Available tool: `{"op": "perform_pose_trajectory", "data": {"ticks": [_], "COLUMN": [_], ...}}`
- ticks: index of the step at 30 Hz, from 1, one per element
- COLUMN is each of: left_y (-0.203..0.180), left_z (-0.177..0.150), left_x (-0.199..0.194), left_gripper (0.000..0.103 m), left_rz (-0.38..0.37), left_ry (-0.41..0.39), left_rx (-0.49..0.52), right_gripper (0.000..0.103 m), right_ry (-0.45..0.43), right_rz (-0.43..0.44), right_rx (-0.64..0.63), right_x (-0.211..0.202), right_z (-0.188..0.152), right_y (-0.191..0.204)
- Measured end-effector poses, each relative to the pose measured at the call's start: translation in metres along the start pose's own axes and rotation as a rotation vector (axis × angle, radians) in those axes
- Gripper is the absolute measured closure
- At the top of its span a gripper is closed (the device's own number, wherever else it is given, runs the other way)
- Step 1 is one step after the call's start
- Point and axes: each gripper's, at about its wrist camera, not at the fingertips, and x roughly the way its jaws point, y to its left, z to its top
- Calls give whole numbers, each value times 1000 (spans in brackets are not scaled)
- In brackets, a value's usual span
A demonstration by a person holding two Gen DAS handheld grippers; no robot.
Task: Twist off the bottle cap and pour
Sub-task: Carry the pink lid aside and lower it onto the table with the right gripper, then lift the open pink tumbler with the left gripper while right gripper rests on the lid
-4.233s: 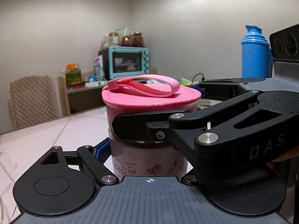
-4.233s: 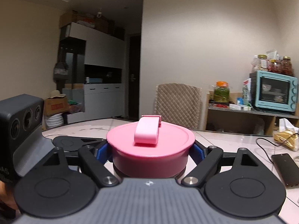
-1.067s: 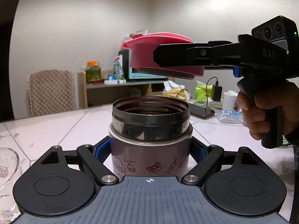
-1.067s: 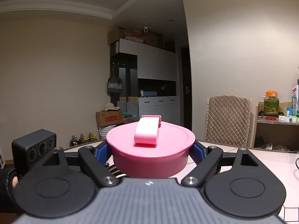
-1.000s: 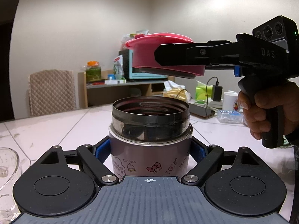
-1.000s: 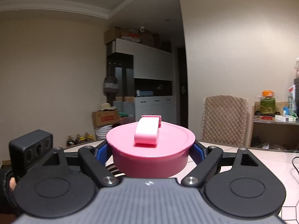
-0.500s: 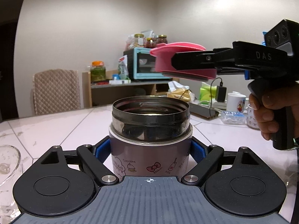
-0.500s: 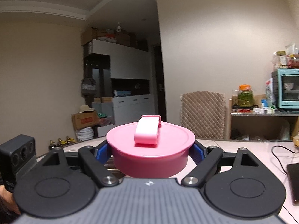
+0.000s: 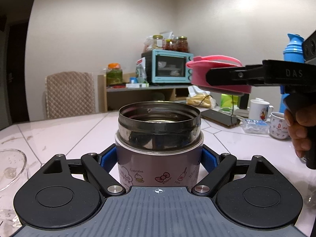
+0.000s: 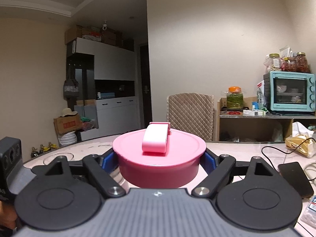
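Note:
My left gripper (image 9: 159,159) is shut on a wide steel jar (image 9: 159,138) with a pale cartoon-printed body. The jar stands upright on the table with its threaded mouth open. My right gripper (image 10: 159,160) is shut on the pink cap (image 10: 159,156), which has a pale pink strap on top. In the left wrist view the pink cap (image 9: 199,75) hangs level in the air, up and to the right of the jar's mouth, clear of it. The jar's contents are hidden.
A glass bowl (image 9: 10,167) sits at the left on the white marble table (image 9: 65,136). A phone (image 9: 219,116), mugs (image 9: 258,110) and a blue thermos (image 9: 294,49) stand at the right. A chair (image 9: 69,92) and a shelf with a teal oven (image 9: 169,69) are behind.
The cap, screwed on the jar at first, is off. Over the last second my right gripper has carried it rightward and slightly lower, away from the jar's mouth. The left gripper keeps holding the jar.

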Motion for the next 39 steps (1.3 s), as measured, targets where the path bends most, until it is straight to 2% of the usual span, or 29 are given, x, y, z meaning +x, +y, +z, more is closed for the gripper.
{"op": "perform_pose_trajectory", "data": {"ticks": [18, 39], "left_y": [-7, -15], "left_z": [5, 7], "left_x": [9, 10], "left_gripper": [14, 14], "left_rz": [82, 149], "left_ry": [10, 23], "left_rx": [-21, -41], "right_gripper": [18, 18], "right_ry": [34, 58], "right_rz": [-105, -170], "right_rx": [33, 59], "right_x": [-14, -20], "right_z": [-23, -35], "right_y": [-2, -4]}}
